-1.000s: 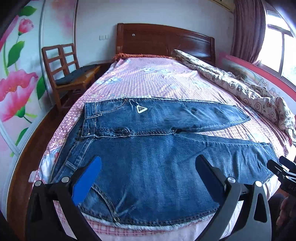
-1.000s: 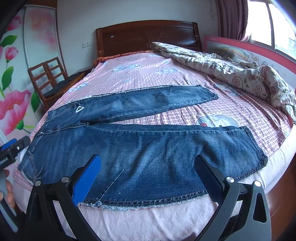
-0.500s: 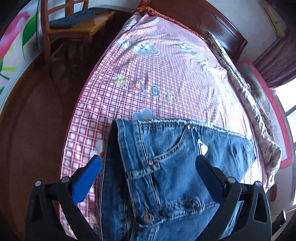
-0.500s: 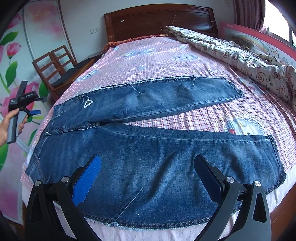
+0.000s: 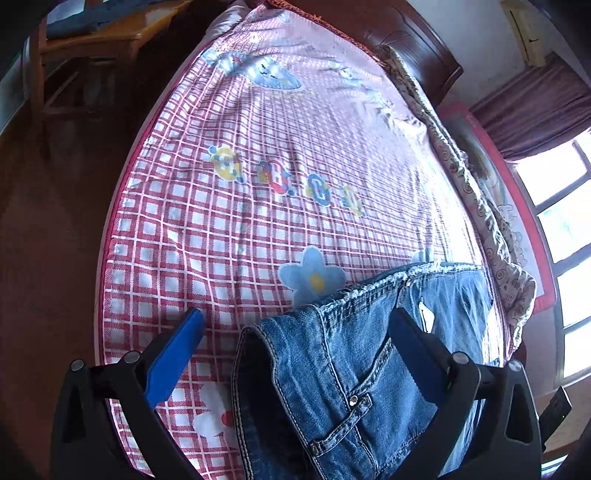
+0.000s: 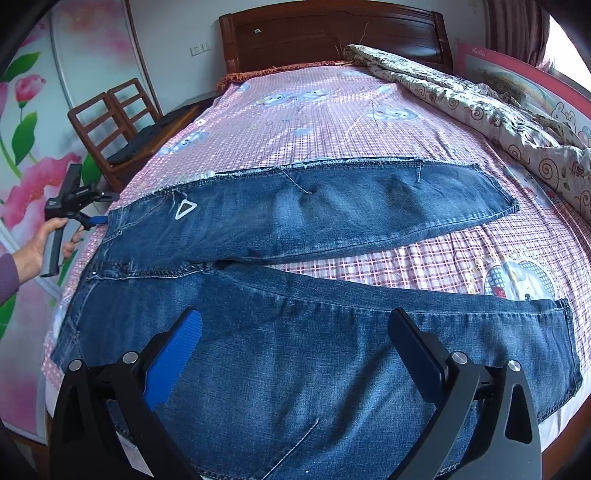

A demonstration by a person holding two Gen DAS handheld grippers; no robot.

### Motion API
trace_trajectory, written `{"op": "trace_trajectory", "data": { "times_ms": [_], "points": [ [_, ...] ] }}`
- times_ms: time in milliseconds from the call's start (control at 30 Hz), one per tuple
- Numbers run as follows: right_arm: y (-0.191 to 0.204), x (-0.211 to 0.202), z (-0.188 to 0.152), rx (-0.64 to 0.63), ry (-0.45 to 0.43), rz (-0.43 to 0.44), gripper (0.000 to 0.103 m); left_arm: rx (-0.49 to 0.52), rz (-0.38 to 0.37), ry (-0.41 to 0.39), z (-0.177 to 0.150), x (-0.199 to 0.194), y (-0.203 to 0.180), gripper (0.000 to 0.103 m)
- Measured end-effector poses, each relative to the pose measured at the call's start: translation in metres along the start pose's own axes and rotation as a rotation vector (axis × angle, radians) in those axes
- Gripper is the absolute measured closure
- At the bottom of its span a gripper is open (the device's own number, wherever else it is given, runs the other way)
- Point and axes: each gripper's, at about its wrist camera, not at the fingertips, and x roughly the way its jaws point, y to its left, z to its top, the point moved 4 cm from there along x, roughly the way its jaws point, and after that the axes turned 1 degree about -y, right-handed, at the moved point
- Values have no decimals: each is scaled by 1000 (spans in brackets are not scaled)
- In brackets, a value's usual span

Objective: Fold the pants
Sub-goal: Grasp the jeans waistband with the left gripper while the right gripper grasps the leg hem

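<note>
Blue jeans (image 6: 314,314) lie spread flat on the bed, legs apart and pointing right, waistband at the left. In the left wrist view the waistband corner (image 5: 332,354) lies between my open fingers. My left gripper (image 5: 295,350) is open, right above the waistband's far corner; it also shows in the right wrist view (image 6: 92,218), held by a hand at the bed's left edge. My right gripper (image 6: 295,354) is open and empty, hovering above the near leg.
The bed has a pink checked sheet (image 5: 258,166) and a dark wooden headboard (image 6: 332,33). A rumpled floral quilt (image 6: 480,107) lies along the right side. A wooden chair (image 6: 118,118) stands left of the bed. A window (image 5: 565,221) is at the right.
My left gripper has swung from the front of the bed to the waistband end and moved in over the far corner. My right gripper has moved slightly closer over the near leg.
</note>
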Motion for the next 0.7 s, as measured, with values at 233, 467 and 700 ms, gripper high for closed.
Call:
{"op": "trace_trajectory", "data": {
  "times_ms": [233, 467, 700],
  "points": [
    [8, 6, -2, 0, 7, 15, 3, 17, 13, 32, -10, 1, 1, 50],
    [-4, 2, 3, 17, -1, 25, 3, -18, 88, -2, -20, -8, 2, 95],
    [-83, 8, 33, 82, 57, 20, 3, -65, 153, -105, -28, -27, -16, 96]
  ]
}}
